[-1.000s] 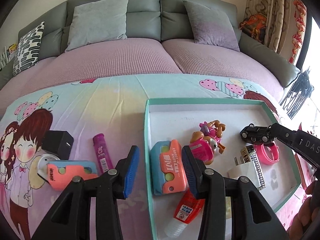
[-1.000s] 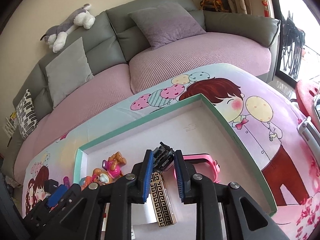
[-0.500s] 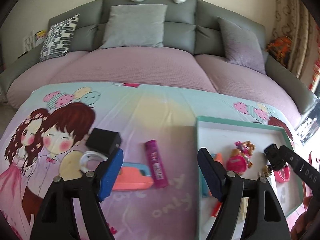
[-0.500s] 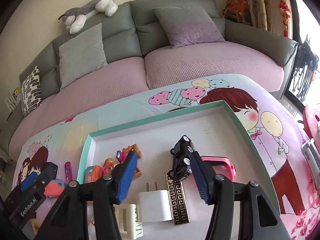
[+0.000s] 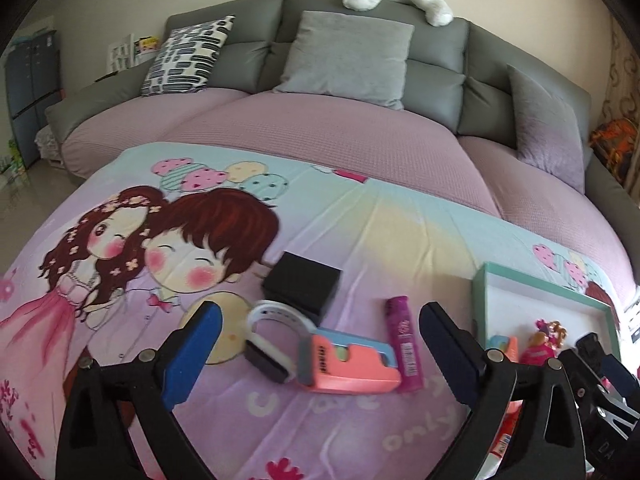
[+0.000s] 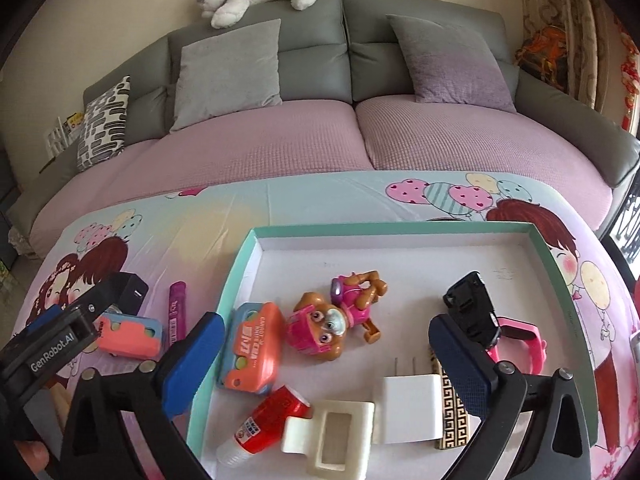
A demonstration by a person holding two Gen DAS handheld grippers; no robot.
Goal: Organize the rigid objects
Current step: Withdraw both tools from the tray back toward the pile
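My left gripper hangs over the loose items on the cartoon blanket, its jaws opening wide with nothing gripped. Below it lie a white watch band, a salmon and blue case, a magenta tube and a black box. My right gripper is over the teal-rimmed tray, jaws opening, empty. A black toy car lies free in the tray by the right finger, on a pink watch. An orange case and a pup toy also lie there.
The tray's front holds a red glue bottle, a white clip, a white charger and a patterned gold bar. Behind the blanket runs a grey sofa with cushions. The left gripper's body sits left of the tray.
Both jaws have spread wide. The left gripper left the orange case in the tray and swung left over the loose items. The right one let go of the black car.
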